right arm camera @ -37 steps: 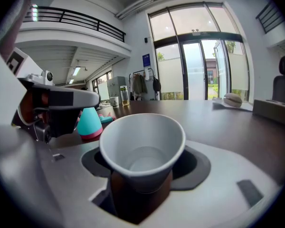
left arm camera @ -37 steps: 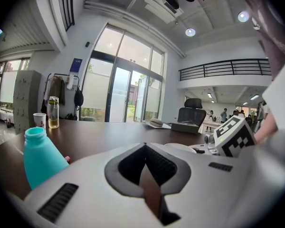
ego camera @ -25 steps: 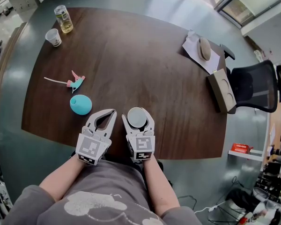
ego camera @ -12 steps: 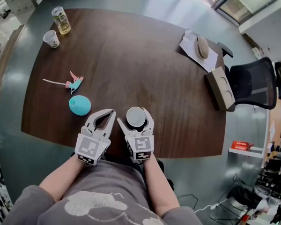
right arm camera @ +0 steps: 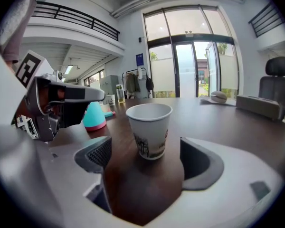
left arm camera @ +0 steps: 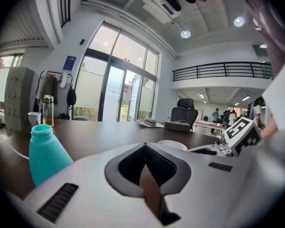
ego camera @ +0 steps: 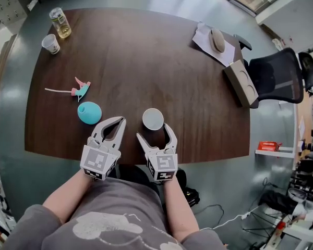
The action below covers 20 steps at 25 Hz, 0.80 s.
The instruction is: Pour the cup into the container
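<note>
Cup (ego camera: 153,119) stands free before right tongs (ego camera: 154,132), just opened wide; left tongs (ego camera: 120,121) shut beside teal bottle (ego camera: 89,113).

An open office hall: a big dark meeting table (ego camera: 146,61) with a black swivel chair (ego camera: 275,76) at its right, tall glass doors (right arm camera: 190,65) far off, a railed mezzanine (left arm camera: 223,71), grey lockers (left arm camera: 16,99).

White paper cup (ego camera: 153,119) stands on dark wooden table (ego camera: 198,113), just ahead of right gripper (ego camera: 154,131). Its jaws have just been opening, and the cup is in line with the gap, touching neither. Teal plastic bottle (ego camera: 89,112) sits just left of left gripper (ego camera: 119,122), with pink-and-teal spray head (ego camera: 81,90) further ahead-left.
</note>
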{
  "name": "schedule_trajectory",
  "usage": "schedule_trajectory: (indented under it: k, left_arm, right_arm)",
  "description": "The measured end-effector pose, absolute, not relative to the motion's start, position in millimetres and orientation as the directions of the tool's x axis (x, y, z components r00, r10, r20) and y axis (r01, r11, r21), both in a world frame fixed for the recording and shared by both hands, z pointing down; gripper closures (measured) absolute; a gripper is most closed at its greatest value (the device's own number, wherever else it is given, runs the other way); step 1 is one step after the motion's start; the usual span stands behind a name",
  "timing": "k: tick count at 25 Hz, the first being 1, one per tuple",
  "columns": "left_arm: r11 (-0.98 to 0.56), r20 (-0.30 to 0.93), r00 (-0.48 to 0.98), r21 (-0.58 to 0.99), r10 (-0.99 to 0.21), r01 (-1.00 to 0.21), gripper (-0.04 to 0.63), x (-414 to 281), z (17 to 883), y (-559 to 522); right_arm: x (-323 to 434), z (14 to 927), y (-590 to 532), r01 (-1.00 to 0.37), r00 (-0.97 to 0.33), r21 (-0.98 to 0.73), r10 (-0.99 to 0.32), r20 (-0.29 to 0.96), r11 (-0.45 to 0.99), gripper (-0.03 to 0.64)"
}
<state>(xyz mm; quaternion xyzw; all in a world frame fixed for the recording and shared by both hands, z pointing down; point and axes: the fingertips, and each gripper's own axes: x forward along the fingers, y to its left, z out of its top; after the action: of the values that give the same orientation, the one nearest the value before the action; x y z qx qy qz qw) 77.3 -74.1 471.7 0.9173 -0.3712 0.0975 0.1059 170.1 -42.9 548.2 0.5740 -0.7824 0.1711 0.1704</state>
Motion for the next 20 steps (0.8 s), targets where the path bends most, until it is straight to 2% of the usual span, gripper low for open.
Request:
schedule_trajectory:
  k: [4, 8, 9, 11, 12, 15, 17, 20]
  left_arm:
    - [-0.718, 0.24, 0.726, 0.138, -0.644, -0.682, 0.588, 67, 462, -62]
    - [-0.733, 0.208, 0.743, 0.14, -0.636, -0.666, 0.589, 55, 441, -52]
    - [-0.733, 0.194, 0.745, 0.143, -0.638, -0.665, 0.589, 52, 434, -50]
    - [-0.733, 0.16, 0.748, 0.153, -0.644, -0.663, 0.588, 46, 420, -48]
    - [-0.734, 0.139, 0.751, 0.159, -0.646, -0.661, 0.589, 44, 412, -47]
    - [-0.738, 0.082, 0.756, 0.174, -0.649, -0.652, 0.589, 39, 393, -43]
    - [-0.739, 0.068, 0.755, 0.168, -0.652, -0.653, 0.588, 35, 384, -43]
    - [-0.735, 0.055, 0.749, 0.158, -0.66, -0.659, 0.588, 29, 374, -44]
  right_arm:
    - [173, 527, -20, -0.972, -0.228, -0.044, -0.877, 0.422, 0.232, 0.198]
    - [165, 469, -3, -0.975, -0.22, -0.051, -0.939, 0.263, 0.215, 0.199]
    - [163, 453, -1, -0.978, -0.209, -0.048, -0.951, 0.228, 0.203, 0.232]
    - [161, 426, 2, -0.985, -0.173, -0.022, -0.969, 0.178, 0.172, 0.408]
    - [160, 414, 2, -0.987, -0.158, -0.01, -0.975, 0.156, 0.159, 0.448]
    - [159, 386, -2, -0.992, -0.121, -0.032, -0.989, 0.089, 0.118, 0.503]
    - [160, 372, -6, -0.996, -0.085, -0.043, -0.995, 0.06, 0.082, 0.628]
    - [153, 357, -13, -0.996, -0.084, -0.03, -0.996, 0.041, 0.083, 0.629]
